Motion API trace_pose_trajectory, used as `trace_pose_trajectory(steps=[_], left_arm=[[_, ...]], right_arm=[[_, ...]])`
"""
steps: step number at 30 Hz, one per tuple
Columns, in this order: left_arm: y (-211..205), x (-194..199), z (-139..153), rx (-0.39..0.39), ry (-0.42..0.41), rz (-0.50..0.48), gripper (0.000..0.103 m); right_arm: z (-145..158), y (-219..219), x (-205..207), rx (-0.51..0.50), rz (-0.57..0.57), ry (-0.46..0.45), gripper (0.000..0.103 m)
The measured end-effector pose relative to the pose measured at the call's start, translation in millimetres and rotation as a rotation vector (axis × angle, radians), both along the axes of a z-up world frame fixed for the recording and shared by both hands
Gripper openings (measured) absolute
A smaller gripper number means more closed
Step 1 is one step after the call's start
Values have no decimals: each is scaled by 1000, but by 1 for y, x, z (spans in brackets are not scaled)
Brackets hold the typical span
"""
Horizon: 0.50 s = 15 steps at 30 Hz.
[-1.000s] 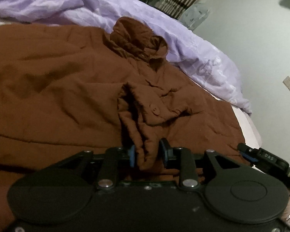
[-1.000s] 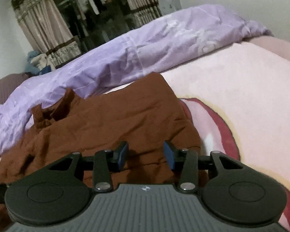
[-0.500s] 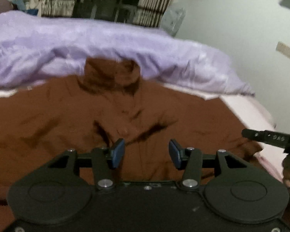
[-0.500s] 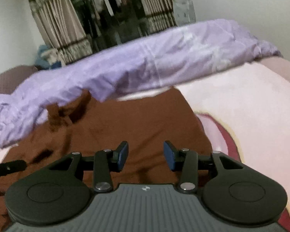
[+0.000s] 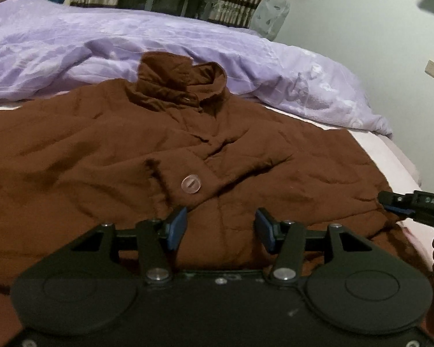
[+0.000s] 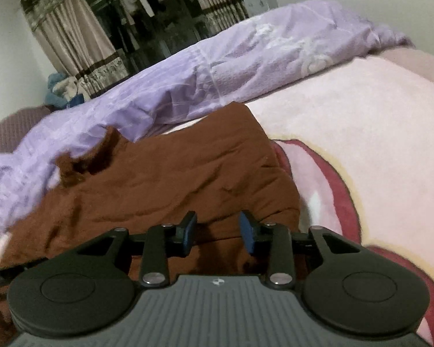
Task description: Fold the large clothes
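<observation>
A large brown padded coat (image 5: 101,156) lies spread on the bed, collar (image 5: 182,84) toward the far side. A sleeve with a pale button (image 5: 191,184) is folded across its front. My left gripper (image 5: 220,227) is open and empty, just above the coat's near edge. The coat also shows in the right wrist view (image 6: 165,182). My right gripper (image 6: 217,232) is open and empty over the coat's right side; it also shows in the left wrist view (image 5: 402,205) at the coat's right edge.
A crumpled purple duvet (image 5: 72,49) lies behind the coat along the far side of the bed. A pink blanket with a red pattern (image 6: 361,150) covers the bed to the right. Curtains and a dark wardrobe (image 6: 147,29) stand beyond.
My left gripper let go of the sleeve it held a second ago and opened. The sleeve now lies flat across the coat front. Both grippers have drawn back slightly.
</observation>
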<state>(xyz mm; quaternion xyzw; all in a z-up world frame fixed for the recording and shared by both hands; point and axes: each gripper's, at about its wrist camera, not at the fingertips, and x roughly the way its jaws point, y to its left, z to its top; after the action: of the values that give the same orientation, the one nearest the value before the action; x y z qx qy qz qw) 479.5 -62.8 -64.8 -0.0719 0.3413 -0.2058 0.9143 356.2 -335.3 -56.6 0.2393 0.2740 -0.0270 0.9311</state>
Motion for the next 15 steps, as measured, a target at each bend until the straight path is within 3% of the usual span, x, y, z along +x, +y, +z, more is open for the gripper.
trace_pose_trajectory(steps=[4, 7, 15], left_arm=[[37, -41, 25, 4, -19, 34, 69], [81, -87, 34, 26, -36, 104, 71], [187, -194, 17, 16, 31, 265, 72]], right_arm=[[20, -21, -41, 116, 43, -31, 62], [24, -38, -87, 145, 100, -43, 64], [-2, -74, -195, 200, 164, 1, 69]])
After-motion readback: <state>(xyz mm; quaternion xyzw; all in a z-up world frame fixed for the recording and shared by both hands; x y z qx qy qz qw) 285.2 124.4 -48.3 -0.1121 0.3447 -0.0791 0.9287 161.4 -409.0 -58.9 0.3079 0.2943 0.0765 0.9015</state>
